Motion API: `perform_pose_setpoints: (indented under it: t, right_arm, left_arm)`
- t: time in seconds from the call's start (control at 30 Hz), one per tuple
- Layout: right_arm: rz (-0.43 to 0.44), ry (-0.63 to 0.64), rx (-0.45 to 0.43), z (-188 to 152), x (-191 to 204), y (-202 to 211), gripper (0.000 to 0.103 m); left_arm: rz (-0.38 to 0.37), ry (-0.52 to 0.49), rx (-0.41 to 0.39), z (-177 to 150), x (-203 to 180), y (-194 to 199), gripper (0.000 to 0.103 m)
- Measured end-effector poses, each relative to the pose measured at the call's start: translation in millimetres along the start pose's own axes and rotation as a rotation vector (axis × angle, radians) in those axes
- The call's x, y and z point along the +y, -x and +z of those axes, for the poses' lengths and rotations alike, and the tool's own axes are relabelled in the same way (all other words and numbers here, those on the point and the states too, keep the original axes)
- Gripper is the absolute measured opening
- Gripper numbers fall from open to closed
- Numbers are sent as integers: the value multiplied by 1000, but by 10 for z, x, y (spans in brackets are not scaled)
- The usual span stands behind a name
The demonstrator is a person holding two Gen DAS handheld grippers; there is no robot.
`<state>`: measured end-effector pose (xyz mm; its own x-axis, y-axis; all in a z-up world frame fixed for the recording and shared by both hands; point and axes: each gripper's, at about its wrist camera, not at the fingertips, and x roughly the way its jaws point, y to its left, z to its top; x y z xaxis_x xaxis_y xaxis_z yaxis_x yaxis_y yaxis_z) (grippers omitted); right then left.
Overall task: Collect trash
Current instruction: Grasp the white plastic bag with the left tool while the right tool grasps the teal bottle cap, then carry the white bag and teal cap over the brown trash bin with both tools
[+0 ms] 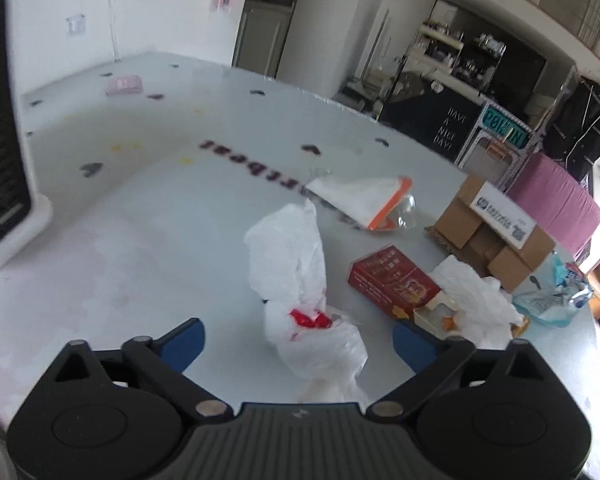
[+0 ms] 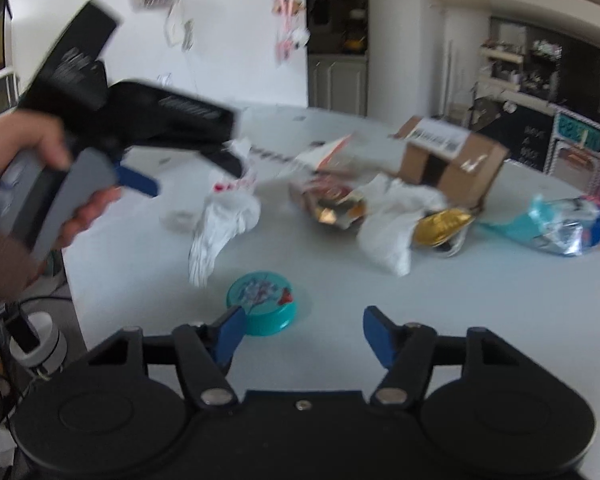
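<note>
Between the spread left gripper fingers, a white plastic bag.

Both my wrist cameras look down along their grippers at the worktop from close above; both catch the cardboard box and white bags.

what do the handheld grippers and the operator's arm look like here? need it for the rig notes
Both grippers match: black linkage bodies with silver pivot pins, round black side housings and blue fingers. From the right wrist view, the left gripper has a grey pistol-style handle under a black camera block. The left hand comes out of a brown ribbed sleeve. No cables on the grippers themselves.
</note>
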<state>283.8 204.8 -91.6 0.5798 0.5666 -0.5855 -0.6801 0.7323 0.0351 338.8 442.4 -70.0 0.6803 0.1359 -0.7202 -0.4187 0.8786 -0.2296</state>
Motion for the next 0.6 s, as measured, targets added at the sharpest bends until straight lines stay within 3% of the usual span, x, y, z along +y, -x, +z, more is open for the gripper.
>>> perform_pose_setpoints:
  t: [0.13,0.2,0.27,0.37,0.6]
  right_arm:
    - [47,15,24,4,46,-162,65]
    - [61,23,31,21,78,-264,64]
    - [71,26,41,44,113,-342,61]
    - [79,35,41,78,165,-400,49]
    - [91,34,50,49,111,-238,48]
  left_arm:
    - [38,-16,35,11,-113,-224,84]
    - [69,-18,45,-3,-147,-291,68]
    - [81,-12,50,-23,-159,-320,62]
    - [89,-44,32,-75,-203,-281,59]
    - [76,-168,2,-253,-376,-78,57]
